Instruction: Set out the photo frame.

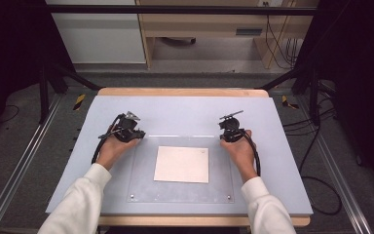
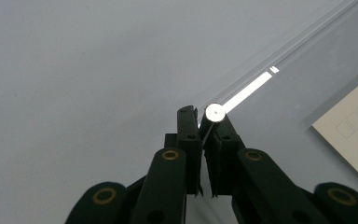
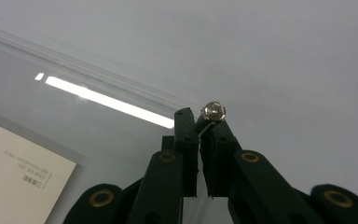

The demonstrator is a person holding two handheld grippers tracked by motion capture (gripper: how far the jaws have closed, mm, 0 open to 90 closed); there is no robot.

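Observation:
A clear plastic sheet (image 1: pixel 175 191) lies on the grey-blue mat over a white paper (image 1: pixel 182 164). My left gripper (image 1: pixel 127 130) sits at the sheet's far left corner. Its jaws are shut, with a round metal stud (image 2: pixel 214 112) at their tips and a thin edge caught between the pads. My right gripper (image 1: pixel 232 129) is at the far right corner, shut the same way beside a domed stud (image 3: pixel 214 111). The left gripper (image 2: pixel 201 116) and right gripper (image 3: pixel 200 117) both point down at the mat, and the paper (image 2: pixel 354 135) (image 3: pixel 18 163) lies beyond each under the sheet.
The mat (image 1: pixel 185 109) covers a wooden table with bare margins left, right and beyond the sheet. Two more studs (image 1: pixel 132 197) mark the sheet's near corners. Black frame posts, cables on the floor and a cabinet stand past the far edge.

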